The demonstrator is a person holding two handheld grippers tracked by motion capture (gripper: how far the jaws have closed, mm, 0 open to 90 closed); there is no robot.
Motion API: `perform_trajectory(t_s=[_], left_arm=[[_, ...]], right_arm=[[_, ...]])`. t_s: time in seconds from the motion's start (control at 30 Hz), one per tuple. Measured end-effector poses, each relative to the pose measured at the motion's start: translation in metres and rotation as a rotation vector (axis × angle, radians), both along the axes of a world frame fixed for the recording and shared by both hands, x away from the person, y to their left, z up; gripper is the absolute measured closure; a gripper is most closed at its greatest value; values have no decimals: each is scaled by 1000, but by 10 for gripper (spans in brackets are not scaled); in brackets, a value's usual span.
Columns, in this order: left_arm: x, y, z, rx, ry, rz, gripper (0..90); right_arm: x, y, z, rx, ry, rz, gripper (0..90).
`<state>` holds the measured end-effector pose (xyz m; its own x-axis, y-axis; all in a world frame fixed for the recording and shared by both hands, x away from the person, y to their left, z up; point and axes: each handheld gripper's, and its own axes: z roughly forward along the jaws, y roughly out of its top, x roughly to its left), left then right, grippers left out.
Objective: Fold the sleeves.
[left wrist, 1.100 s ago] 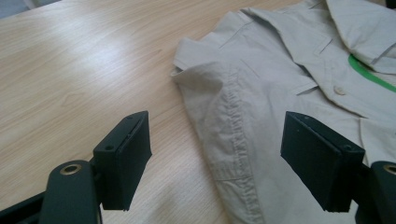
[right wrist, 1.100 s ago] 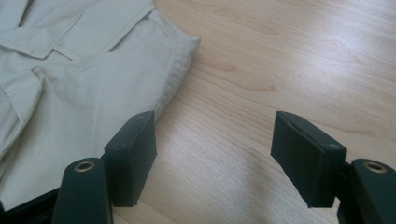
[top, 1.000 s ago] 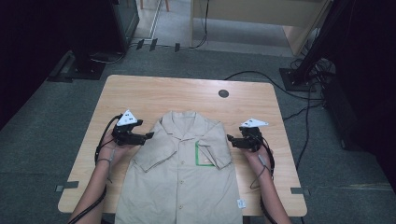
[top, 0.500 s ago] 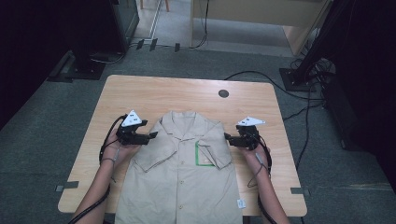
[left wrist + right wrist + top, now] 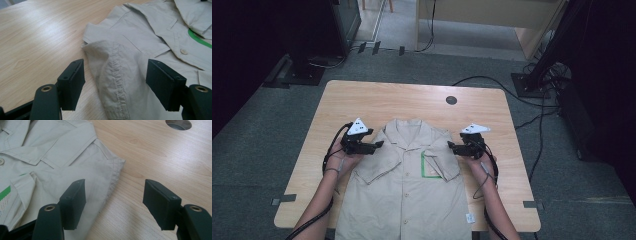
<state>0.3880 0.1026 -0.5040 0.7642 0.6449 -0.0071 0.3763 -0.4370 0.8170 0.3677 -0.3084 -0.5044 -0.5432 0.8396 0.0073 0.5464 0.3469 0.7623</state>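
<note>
Shirt [image 5: 404, 190] lies flat, front up, on the surface [image 5: 377, 102], both sleeves already folded in. Left gripper [image 5: 373, 147] and right gripper [image 5: 456, 148] sit at its shoulders, jaws apart and just closing slightly, nothing clamped. Body folds remain.

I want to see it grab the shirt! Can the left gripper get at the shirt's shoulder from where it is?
Probably yes. The left gripper is open, its fingers either side of the shirt shoulder fold, with nothing in between.
</note>
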Motion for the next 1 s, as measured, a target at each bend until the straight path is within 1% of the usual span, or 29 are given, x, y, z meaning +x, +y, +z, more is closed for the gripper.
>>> perform_trajectory(t_s=[0.23, 0.37, 0.43, 0.47, 0.5, 0.53, 0.57, 0.6, 0.67, 0.77, 0.8, 0.83, 0.87, 1.0], left_arm=[[1, -5, -1, 17, -9, 4, 371], [2, -8, -1, 24, -7, 8, 428], [2, -10, -1, 31, -9, 13, 482], [3, -11, -1, 38, -5, 12, 514], [3, -12, -2, 40, 7, 14, 546], [3, -13, -2, 52, 9, 17, 599], [2, -15, -2, 63, 11, 17, 631], [2, -15, -2, 66, 8, 19, 661], [2, -14, -2, 59, 10, 24, 725], [1, -11, -1, 43, 14, 37, 781], [1, -10, -1, 50, 13, 42, 793], [1, -10, -1, 50, 13, 42, 805], [1, -9, -1, 56, 17, 53, 810], [1, -2, -1, 41, 31, 70, 824]], right_arm=[[3, 4, -2, 7, -1, 4, 372], [5, 6, -3, 20, -2, 3, 397], [6, 7, -3, 24, -2, 2, 413], [6, 8, -3, 24, 0, 0, 421], [7, 9, -4, 24, 0, 0, 423], [8, 9, -4, 25, 3, -2, 423], [9, 10, -4, 29, 6, -4, 423], [11, 10, -4, 40, 11, -7, 424], [13, 12, -5, 50, 17, -7, 432], [16, 15, -6, 48, 23, -9, 499], [17, 16, -7, 47, 31, -8, 540], [17, 16, -7, 47, 31, -8, 540], [18, 18, -8, 38, 38, -14, 601], [19, 20, -13, 1, 47, -34, 722]])
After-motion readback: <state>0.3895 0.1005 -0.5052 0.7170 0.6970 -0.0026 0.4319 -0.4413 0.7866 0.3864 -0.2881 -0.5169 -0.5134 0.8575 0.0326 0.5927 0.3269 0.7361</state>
